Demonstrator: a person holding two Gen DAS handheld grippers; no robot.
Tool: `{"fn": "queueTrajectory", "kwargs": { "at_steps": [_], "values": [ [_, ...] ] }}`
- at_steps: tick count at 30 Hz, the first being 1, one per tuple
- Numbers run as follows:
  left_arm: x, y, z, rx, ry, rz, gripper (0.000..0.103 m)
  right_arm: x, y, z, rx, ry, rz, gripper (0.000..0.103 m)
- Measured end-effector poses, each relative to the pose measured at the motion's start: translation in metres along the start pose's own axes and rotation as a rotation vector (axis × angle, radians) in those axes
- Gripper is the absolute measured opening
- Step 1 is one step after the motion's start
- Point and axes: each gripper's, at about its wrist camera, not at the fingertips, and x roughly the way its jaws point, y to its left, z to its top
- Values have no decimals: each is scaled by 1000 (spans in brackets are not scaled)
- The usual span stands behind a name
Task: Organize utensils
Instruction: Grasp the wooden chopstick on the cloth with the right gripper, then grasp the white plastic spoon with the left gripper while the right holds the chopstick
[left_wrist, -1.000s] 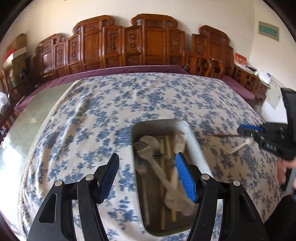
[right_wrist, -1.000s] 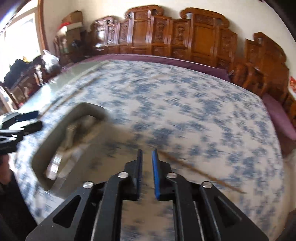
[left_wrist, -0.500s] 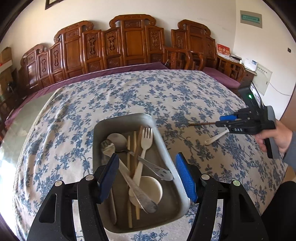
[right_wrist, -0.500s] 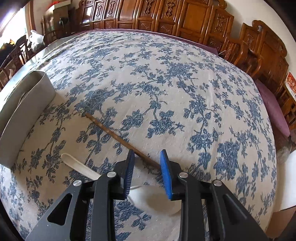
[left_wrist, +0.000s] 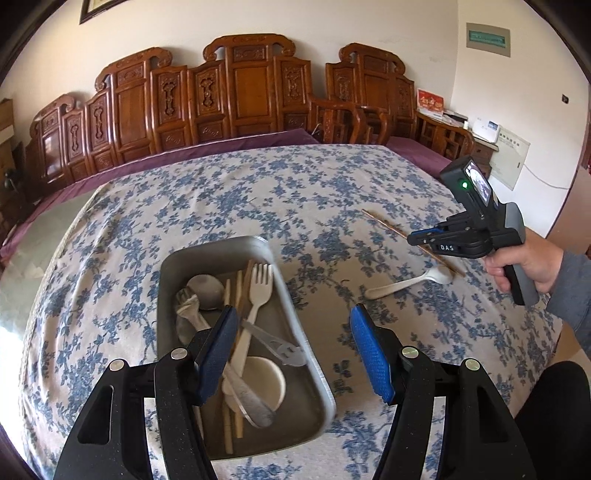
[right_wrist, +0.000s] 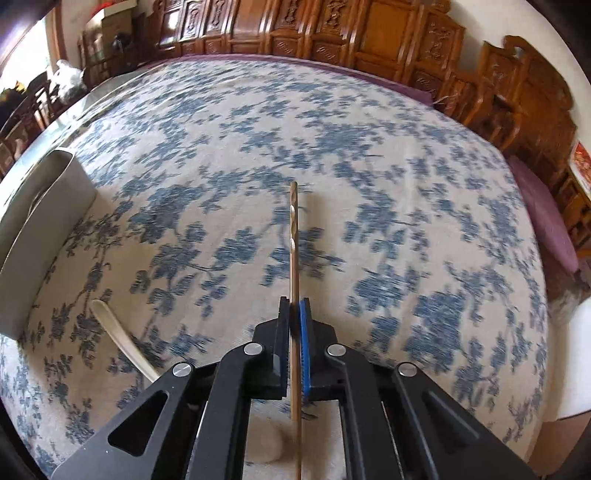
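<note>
Right wrist view, nearest first: the right tongs (right_wrist: 294, 325) are clenched on a thin brown wooden chopstick (right_wrist: 294, 236), which runs straight forward between the blue pads and out over the blue-flowered tabletop (right_wrist: 388, 155). Just to their left lies a white plastic spoon (right_wrist: 122, 338), loose on the cloth, and farther left stands the wall of the grey rectangular metal tray (right_wrist: 44, 236). From the left wrist view, the left tongs (left_wrist: 291, 347) hang released above the tray's near end, holding nothing; inside it are forks, spoons and chopsticks already gathered. The step in hand looks like collecting the chopstick. Next it needs carrying leftward over the tray rim and releasing lengthwise among the others; the spoon remains.
</note>
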Motion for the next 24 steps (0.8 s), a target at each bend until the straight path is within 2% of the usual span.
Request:
{"fn": "queueTrajectory", "kwargs": {
  "at_steps": [7,14,21,24],
  "values": [
    [10,-23,9,40,15,-37,61,-33,-34,-34,164,-68,-55,6],
    [45,-47,22,102,80,-94,61,-58,-39,-72,238,-110,-86,6],
    [81,-76,36,196,155,-105,58,-61,-48,-85,300,-146,-63,6],
    [100,-85,39,216,194,-110,54,-61,-54,-89,333,-163,-48,6]
  ]
}}
